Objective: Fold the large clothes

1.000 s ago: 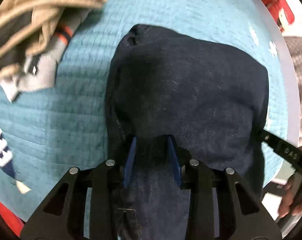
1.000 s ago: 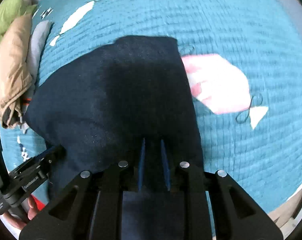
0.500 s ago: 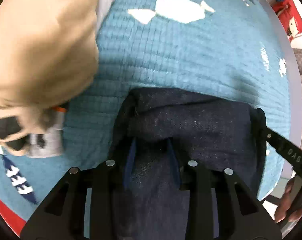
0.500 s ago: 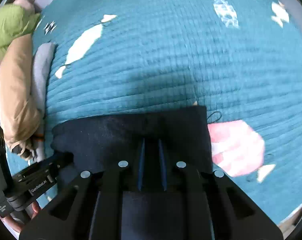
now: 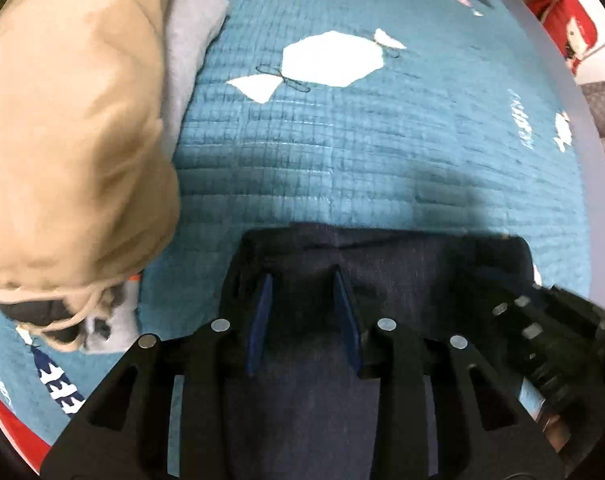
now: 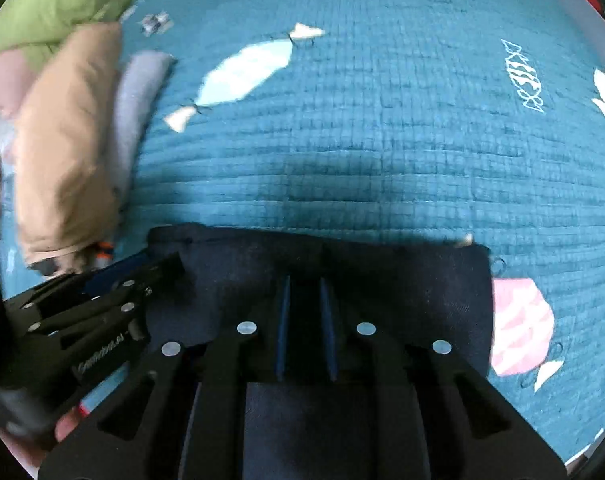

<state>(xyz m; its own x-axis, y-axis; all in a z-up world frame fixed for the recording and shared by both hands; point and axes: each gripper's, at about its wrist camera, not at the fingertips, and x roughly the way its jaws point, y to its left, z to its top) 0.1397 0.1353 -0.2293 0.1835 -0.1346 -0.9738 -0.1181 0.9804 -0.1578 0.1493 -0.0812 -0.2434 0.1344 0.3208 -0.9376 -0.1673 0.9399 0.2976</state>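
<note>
The dark navy denim garment [image 5: 386, 268] lay on the teal quilted bedspread with fish shapes [image 5: 362, 152], and both tools were on it along its far edge. The left gripper [image 5: 301, 286] had its blue fingers [image 5: 262, 312] set at a middling gap with navy cloth lying between them; whether the cloth was actually pinched could not be told from its own view. The right gripper [image 6: 304, 292] showed its fingers [image 6: 282, 320] narrow, also with denim filling the gap, so a grip looked likely there but was not certain either.

Seen from the right wrist, the garment [image 6: 422, 300] was a short, wide band with a straight far edge, the left gripper's black body [image 6: 94, 320] at its left end. To the left of the garment sat a pile of other clothes: a tan bundle [image 5: 62, 128] beside a pale grey folded piece [image 5: 190, 40], with a green piece [image 6: 54, 4] beyond it.

The step in hand appeared to be a fold carried out by both tools at once, the gripped edge being laid over the rest. The next move would call for setting that edge down level, both ends together, then opening the fingers without dragging the top layer askew.
</note>
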